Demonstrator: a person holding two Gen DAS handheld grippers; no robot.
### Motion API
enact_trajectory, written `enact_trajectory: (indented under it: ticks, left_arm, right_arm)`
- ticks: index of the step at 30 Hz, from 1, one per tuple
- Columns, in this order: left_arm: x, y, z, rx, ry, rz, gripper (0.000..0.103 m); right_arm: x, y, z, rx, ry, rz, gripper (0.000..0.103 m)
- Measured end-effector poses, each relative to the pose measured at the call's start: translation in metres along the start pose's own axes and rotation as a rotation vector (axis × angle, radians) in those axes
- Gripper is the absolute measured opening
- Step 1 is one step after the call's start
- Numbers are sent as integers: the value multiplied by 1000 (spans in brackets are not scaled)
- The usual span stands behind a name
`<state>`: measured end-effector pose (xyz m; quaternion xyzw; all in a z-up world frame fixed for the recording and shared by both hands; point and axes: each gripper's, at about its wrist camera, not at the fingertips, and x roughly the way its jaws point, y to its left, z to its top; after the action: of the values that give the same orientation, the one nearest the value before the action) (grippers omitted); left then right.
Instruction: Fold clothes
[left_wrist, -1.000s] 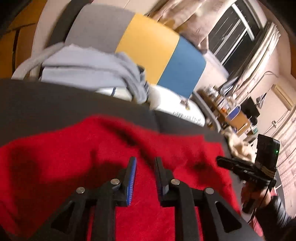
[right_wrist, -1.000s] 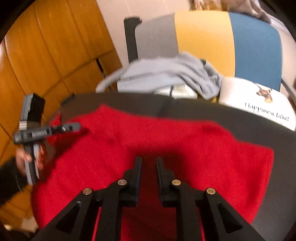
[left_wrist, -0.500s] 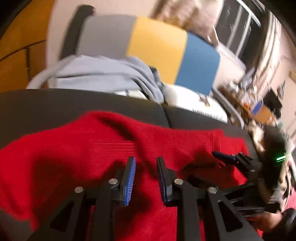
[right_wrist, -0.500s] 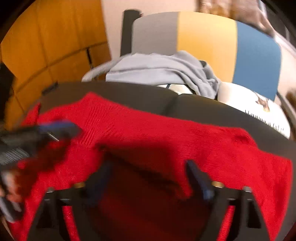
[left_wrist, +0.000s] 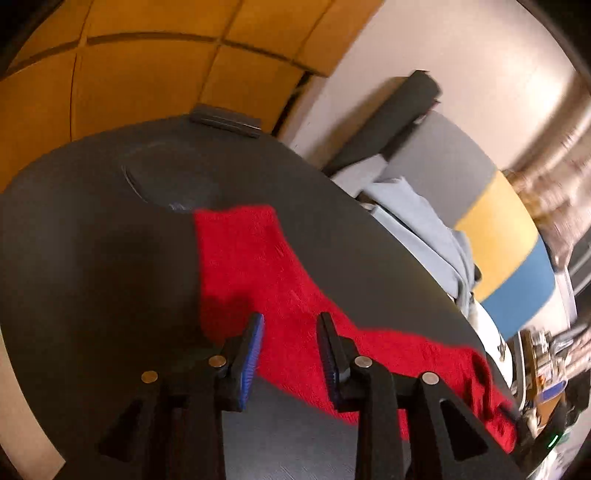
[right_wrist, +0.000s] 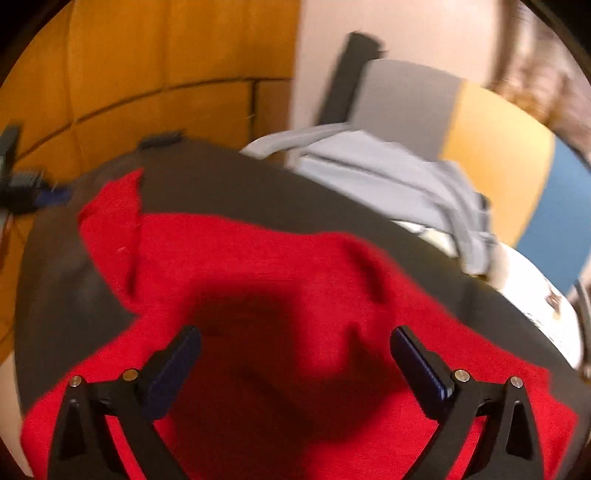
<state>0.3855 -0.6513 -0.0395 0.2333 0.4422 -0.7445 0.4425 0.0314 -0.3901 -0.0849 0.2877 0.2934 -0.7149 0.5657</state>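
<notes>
Now swung leftward, left gripper (left_wrist: 290, 338) hovering part-open over red sweater's (left_wrist: 258, 258) sleeve; right gripper (right_wrist: 295, 354) spread wide above the body, gripping nothing.

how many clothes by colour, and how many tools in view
Red clothes: 1, the sweater spread on the dark table.
Light grey clothes: 1, the hoodie heaped on the chair.
Tools: 2, the left tool narrowly open, the right tool wide open, neither holding cloth.
Total: 2 clothes, 2 tools, 4 things.
</notes>
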Motion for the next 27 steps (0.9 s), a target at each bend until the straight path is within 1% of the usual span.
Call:
enact_trajectory:
  ticks: [3,4,6,8,10,12,13,14,15,16,17,19,20,22,23,25,27]
  left_arm:
    - [26,2,33,-37,125,-43,33]
    - [36,-1,41,-39,148,-28,35]
    - [55,-7,57,-40,184,10,39]
    - [77,-9,69,-51,230,77,39]
    - [103,-12,82,-56,272,163,41]
    - [118,-16,90,-48,275,266,42]
    - [128,-20,94,-14,278,329,43]
    - [137,-22,95,10,296,367,45]
    - [147,-23,94,24,336,389,48]
    - [154,-26,94,41,350,402,53]
    - [160,-30,94,60,359,413,54]
    - [167,-35,96,62,372,425,59]
    - [170,-36,98,57,384,429,59]
    - [170,-38,105,9,404,404,55]
    - [166,-38,108,-31,393,356,54]
    - [162,-40,116,-101,370,262,55]
    - [173,-43,116,-78,417,327,55]
  right_arm:
    - [28,18,-9,15,55,18,103]
    - [32,21,-12,5,72,-1,103]
    - [30,22,-13,-10,64,-10,103]
    - [31,20,-16,-7,67,-4,103]
    - [32,18,-18,-5,66,-1,103]
    - [31,17,-20,-3,61,1,103]
    - [31,18,-20,-2,60,4,103]
    - [32,19,-19,0,58,7,103]
    - [32,20,-19,2,57,10,103]
    - [32,21,-18,4,56,13,103]
    - [33,22,-18,5,54,16,103]
    - [33,25,-17,9,51,21,103]
    - [33,25,-17,9,51,22,103]
    - [33,26,-17,7,49,20,103]
    - [32,26,-17,5,48,18,103]
    - [32,26,-17,7,48,21,103]
    - [31,26,-18,8,47,22,103]
